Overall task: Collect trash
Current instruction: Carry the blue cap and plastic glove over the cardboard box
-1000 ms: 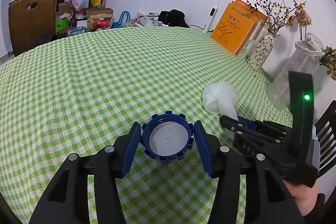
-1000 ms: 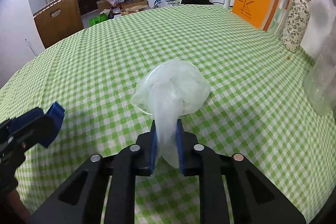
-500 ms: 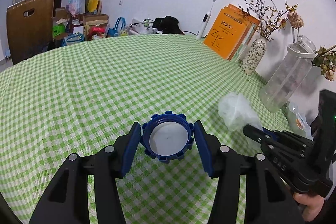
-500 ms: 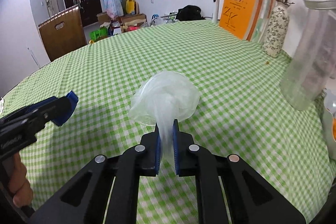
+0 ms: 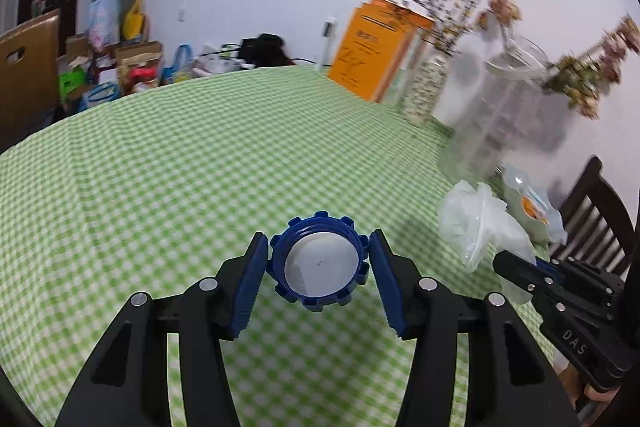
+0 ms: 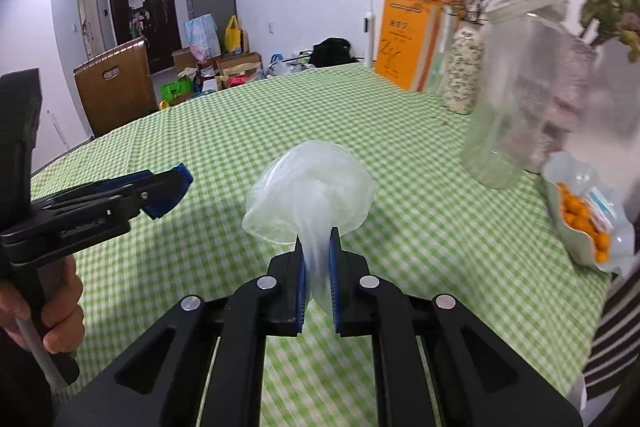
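Left wrist view: the left gripper [image 5: 318, 269] clasps a blue notched bottle cap [image 5: 319, 265] between its 2 pads, held above the green checked table [image 5: 180, 163]. Toward the table's right edge the right gripper [image 5: 506, 261] carries a crumpled clear plastic bag [image 5: 478, 225].

Right wrist view: the right gripper [image 6: 318, 259] is clenched on the plastic bag [image 6: 308, 197], lifted over the table [image 6: 420, 227], near a clear jar [image 6: 520, 107] and a snack packet [image 6: 588, 219] at the right edge.

You are working in a lived-in home dining room, standing over a table [image 6: 420, 227] wearing a green checked cloth, with orange books [image 6: 404, 43] and a vase of dried flowers [image 6: 464, 75] sitting against the wall, and bags and boxes [image 6: 216, 63] piling up by the dark front door [image 6: 140, 15].
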The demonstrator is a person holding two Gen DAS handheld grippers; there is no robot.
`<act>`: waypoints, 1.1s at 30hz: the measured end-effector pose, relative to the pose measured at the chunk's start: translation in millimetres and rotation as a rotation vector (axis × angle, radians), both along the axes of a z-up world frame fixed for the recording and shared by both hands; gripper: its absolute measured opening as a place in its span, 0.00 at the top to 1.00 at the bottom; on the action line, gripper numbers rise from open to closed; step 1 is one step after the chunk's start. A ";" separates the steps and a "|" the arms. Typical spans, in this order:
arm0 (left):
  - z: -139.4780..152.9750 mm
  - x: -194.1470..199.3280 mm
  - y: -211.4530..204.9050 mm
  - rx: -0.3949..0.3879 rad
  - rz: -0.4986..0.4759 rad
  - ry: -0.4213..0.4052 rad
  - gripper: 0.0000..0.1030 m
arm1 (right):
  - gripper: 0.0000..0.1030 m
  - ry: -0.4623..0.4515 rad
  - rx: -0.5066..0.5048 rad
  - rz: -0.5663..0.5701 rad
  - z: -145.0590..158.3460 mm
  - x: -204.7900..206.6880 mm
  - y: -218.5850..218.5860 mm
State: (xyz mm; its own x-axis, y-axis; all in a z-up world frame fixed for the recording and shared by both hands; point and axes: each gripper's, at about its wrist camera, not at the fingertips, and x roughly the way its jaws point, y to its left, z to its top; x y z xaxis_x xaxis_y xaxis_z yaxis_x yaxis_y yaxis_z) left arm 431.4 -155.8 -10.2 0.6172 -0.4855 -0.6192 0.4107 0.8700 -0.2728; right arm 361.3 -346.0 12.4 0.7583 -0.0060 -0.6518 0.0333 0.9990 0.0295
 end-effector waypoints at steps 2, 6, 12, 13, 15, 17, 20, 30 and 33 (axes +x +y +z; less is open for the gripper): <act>3.3 -8.8 -13.0 0.006 -0.033 -0.012 0.52 | 0.90 -0.006 0.005 -0.017 2.7 -15.6 -10.4; 10.4 -26.8 -33.7 -0.027 -0.109 -0.006 0.52 | 0.90 -0.023 0.023 -0.071 9.5 -56.8 -39.6; 25.9 -72.6 -74.1 0.032 -0.199 -0.081 0.52 | 0.90 -0.051 0.029 -0.170 12.6 -125.0 -81.9; 27.8 -80.9 -81.7 0.039 -0.212 -0.089 0.52 | 0.90 -0.054 0.025 -0.184 12.6 -133.8 -88.1; 29.9 -97.7 -97.2 0.053 -0.244 -0.100 0.52 | 0.90 -0.061 0.018 -0.223 12.4 -154.8 -101.9; 30.8 -110.6 -109.2 0.058 -0.275 -0.097 0.52 | 0.90 -0.064 0.031 -0.260 9.7 -178.4 -119.9; 31.6 -133.3 -132.6 0.087 -0.326 -0.114 0.52 | 0.90 -0.060 0.040 -0.312 4.7 -208.8 -143.2; 30.8 -187.8 -205.1 0.121 -0.457 -0.116 0.52 | 0.90 -0.057 0.065 -0.471 -15.2 -298.1 -207.6; 24.4 -203.0 -225.6 0.154 -0.490 -0.112 0.52 | 0.90 -0.058 0.062 -0.527 -22.9 -329.6 -225.0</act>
State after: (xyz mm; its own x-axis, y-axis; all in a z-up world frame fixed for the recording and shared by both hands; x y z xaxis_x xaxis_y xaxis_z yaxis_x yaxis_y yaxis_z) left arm 228.4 -381.4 14.3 0.4071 -0.6423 -0.6494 0.7986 0.5953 -0.0881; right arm 31.6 -570.9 -10.5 0.6977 -0.3586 -0.6202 0.5268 0.8435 0.1050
